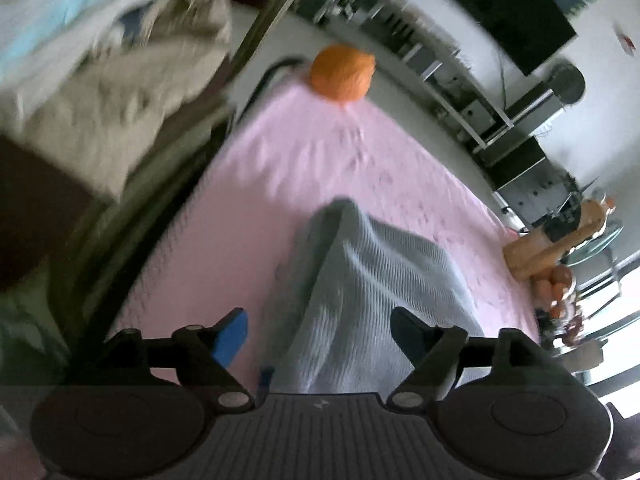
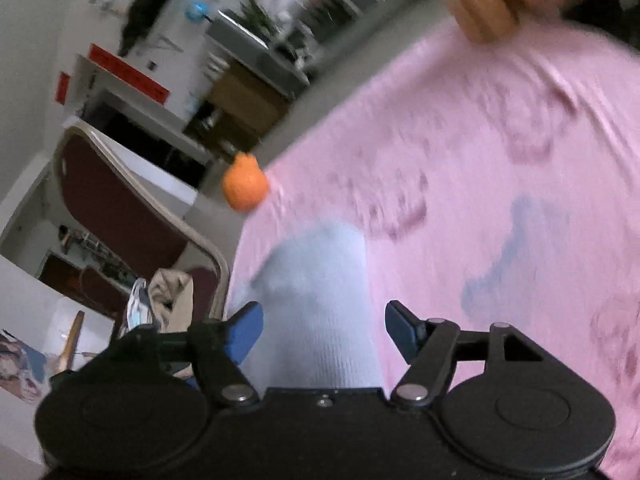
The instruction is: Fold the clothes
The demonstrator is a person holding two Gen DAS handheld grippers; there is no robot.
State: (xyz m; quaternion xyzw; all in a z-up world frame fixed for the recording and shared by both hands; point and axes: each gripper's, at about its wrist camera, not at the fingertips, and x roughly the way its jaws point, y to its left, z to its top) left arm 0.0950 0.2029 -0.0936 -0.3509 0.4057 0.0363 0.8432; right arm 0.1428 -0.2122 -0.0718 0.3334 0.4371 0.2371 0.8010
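A pale blue ribbed knit garment lies on the pink patterned cloth-covered table, low in the frame's centre, reaching down between the open left tongs. An orange round knitted ball sits at the table's far edge, upper centre. A beige crumpled garment lies on a dark red chair at left. In the right wrist view the garment runs between the open right tongs, with the ball above and left.

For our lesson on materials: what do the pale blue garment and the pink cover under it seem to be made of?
Garment: probably a soft ribbed knit, matte; fine parallel ridges run across it and it drapes in rounded folds. Cover: likely thin woven cloth, matte; it puckers into small wrinkles and carries a faint darker print. Blur leaves the fibre open.
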